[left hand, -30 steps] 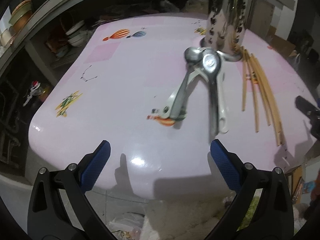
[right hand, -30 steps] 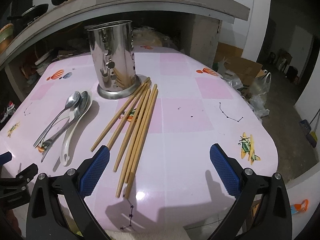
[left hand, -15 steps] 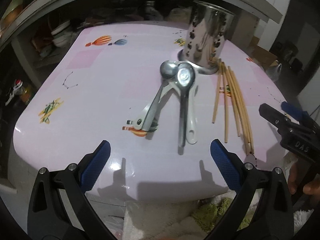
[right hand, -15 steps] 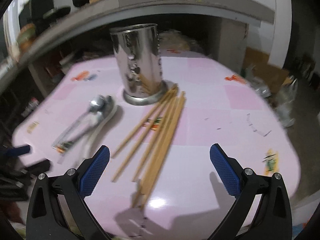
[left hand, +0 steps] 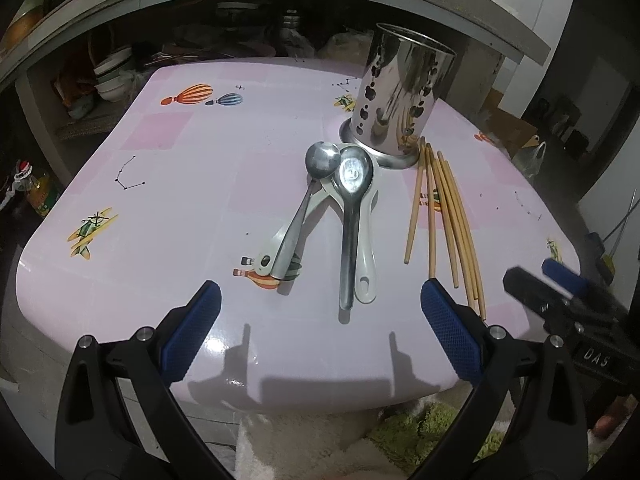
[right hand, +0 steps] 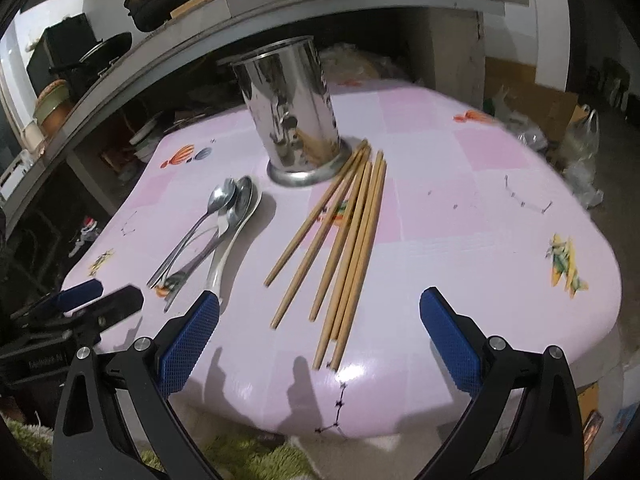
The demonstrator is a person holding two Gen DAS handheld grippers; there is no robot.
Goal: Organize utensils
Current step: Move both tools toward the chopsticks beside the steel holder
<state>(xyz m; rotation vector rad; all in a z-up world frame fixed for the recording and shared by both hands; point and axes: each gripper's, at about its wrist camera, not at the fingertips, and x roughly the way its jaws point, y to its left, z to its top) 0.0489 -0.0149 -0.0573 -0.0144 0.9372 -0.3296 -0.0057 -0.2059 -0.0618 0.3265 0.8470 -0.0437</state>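
The black right gripper with blue pads (left hand: 560, 280) has come further into the left wrist view, nearer the wooden chopsticks (left hand: 444, 216).

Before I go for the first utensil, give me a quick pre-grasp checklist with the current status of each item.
1. Left gripper open and empty: ok.
2. Right gripper open and empty: ok.
3. Holder upright on the table: ok.
4. Holder empty inside: cannot tell, its interior is not visible.
5. Chopsticks lie flat and reachable ahead of the right gripper: ok.
6. Spoons separated for a single pick: not ok, they overlap in a pile.
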